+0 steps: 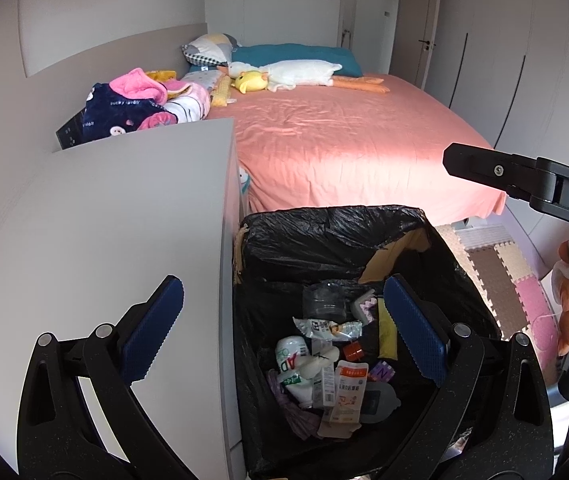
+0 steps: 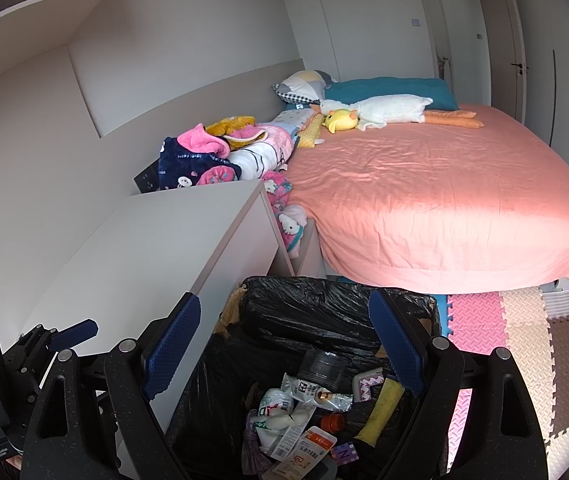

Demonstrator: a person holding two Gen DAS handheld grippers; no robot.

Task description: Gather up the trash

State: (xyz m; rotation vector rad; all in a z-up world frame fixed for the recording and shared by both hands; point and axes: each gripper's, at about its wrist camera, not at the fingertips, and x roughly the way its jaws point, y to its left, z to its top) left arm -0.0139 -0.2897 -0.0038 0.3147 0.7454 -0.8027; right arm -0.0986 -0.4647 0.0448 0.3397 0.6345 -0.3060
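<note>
Both grippers hang empty with fingers spread wide: the left gripper (image 1: 284,330) and right gripper (image 2: 284,346) sit directly above the lined trash bin (image 1: 336,224), whose wrappers and bottles (image 1: 324,364) lie just below the fingertips. The risk, I judge (the liner looks loose), is a finger snagging the black bag (image 2: 324,312) when lowering and pulling it off the rim.
</note>
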